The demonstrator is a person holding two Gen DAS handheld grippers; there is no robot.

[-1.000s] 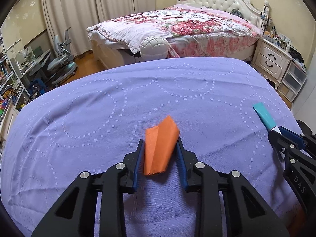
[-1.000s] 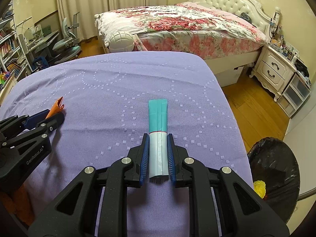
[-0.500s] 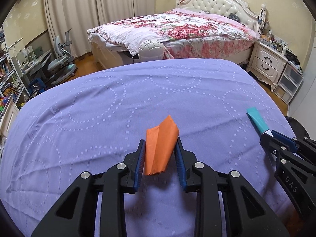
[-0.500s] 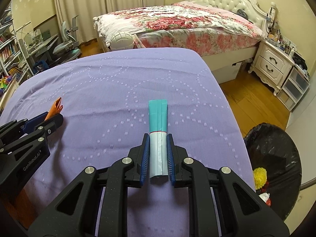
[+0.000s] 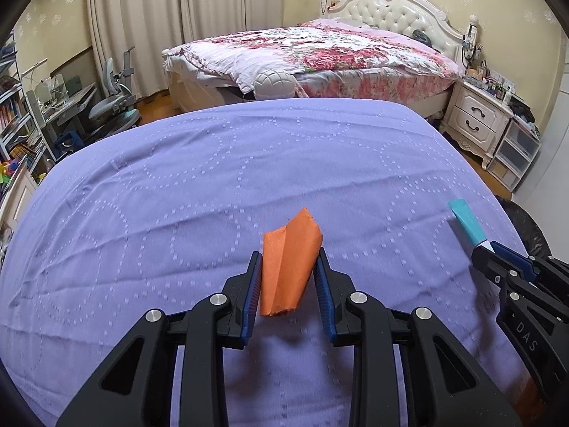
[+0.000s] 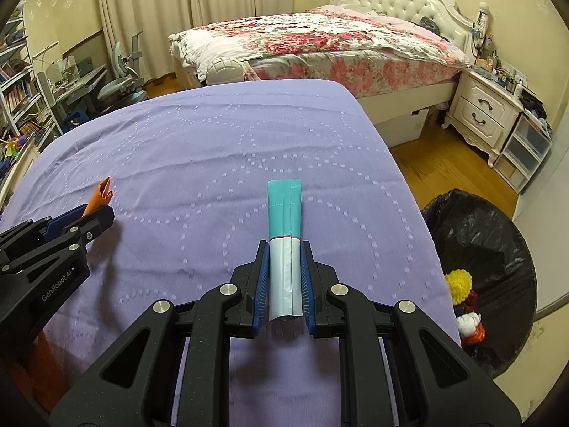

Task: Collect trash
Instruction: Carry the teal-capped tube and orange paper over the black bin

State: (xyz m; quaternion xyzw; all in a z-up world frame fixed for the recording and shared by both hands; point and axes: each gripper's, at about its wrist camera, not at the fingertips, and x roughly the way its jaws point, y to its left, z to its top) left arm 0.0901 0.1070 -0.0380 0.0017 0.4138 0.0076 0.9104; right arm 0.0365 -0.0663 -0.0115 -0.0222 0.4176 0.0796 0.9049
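Observation:
My left gripper [image 5: 287, 267] is shut on a folded orange paper [image 5: 288, 267] and holds it above the purple tablecloth [image 5: 213, 185]. My right gripper [image 6: 283, 263] is shut on a teal and white wrapper [image 6: 283, 235], also lifted over the cloth. Each gripper shows in the other's view: the right gripper [image 5: 489, 251] at the far right with the teal wrapper [image 5: 466, 222], the left gripper [image 6: 94, 213] at the far left with the orange paper [image 6: 99, 195]. A bin with a black bag [image 6: 498, 235] stands on the floor to the right of the table and holds yellow, red and white trash [image 6: 462, 302].
The table's right edge [image 6: 409, 192] drops to a wooden floor [image 6: 437, 163]. Beyond the table stand a bed with a floral cover [image 6: 320, 42], a white nightstand [image 6: 483, 114] and drawers [image 6: 526, 153]. A desk, chair and shelves [image 6: 71, 82] are at the left.
Both grippers have risen and pulled back with their pieces still held. The bin has come further into the right wrist view.

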